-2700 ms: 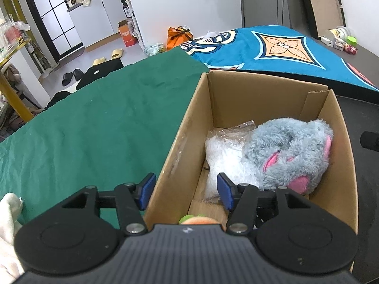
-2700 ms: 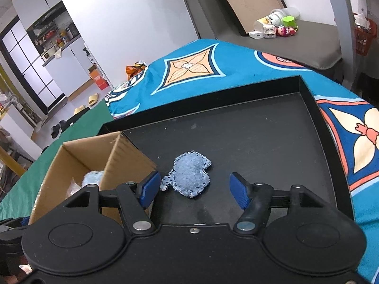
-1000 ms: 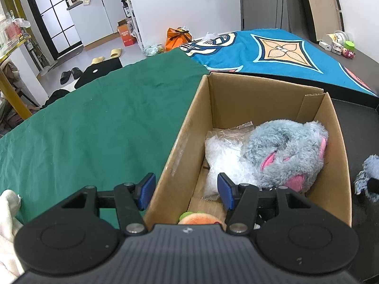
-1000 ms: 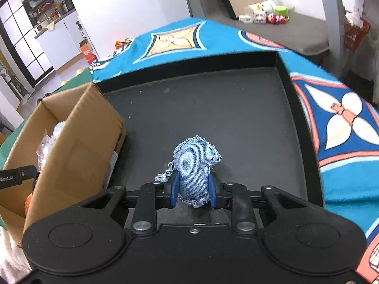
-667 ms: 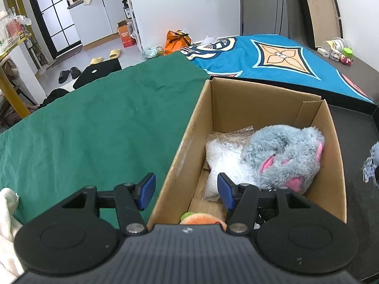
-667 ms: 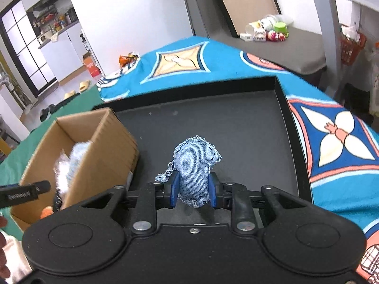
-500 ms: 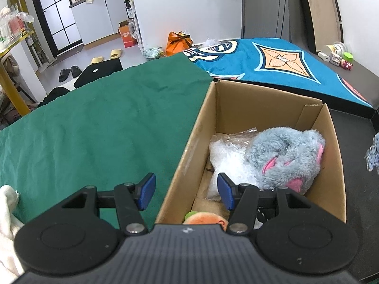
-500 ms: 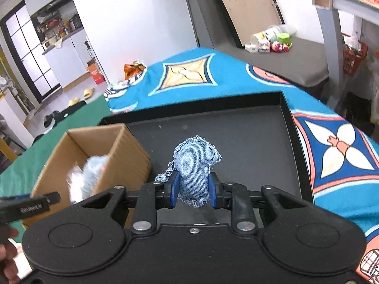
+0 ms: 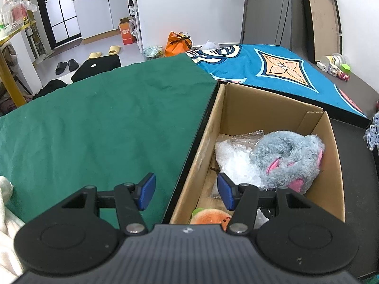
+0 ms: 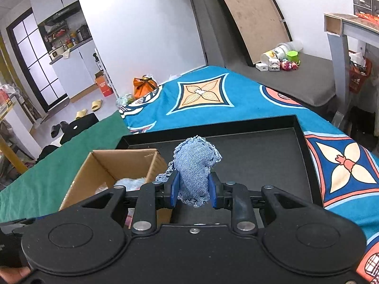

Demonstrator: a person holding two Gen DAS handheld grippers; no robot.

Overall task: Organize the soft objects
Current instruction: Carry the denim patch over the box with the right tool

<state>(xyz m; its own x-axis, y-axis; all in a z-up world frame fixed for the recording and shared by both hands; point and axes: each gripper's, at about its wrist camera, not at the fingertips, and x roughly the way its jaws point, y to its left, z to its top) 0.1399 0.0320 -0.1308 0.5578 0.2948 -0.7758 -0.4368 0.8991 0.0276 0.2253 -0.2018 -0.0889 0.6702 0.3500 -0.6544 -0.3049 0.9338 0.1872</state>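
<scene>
My right gripper is shut on a blue denim pouch and holds it in the air, above the black tray and just right of the cardboard box. The pouch also shows at the right edge of the left wrist view. My left gripper is open and empty, straddling the near left wall of the box. In the box lie a grey plush with pink ears, a clear plastic bag and an orange plush.
A green cloth covers the table left of the box; a blue patterned cloth lies beyond the tray. A white cloth lies at the near left. Small toys and jars stand on the far grey bench.
My right gripper closed on the denim pouch, lifted it off the tray and carried it up and left toward the box. My left gripper stayed open at the box's near wall.
</scene>
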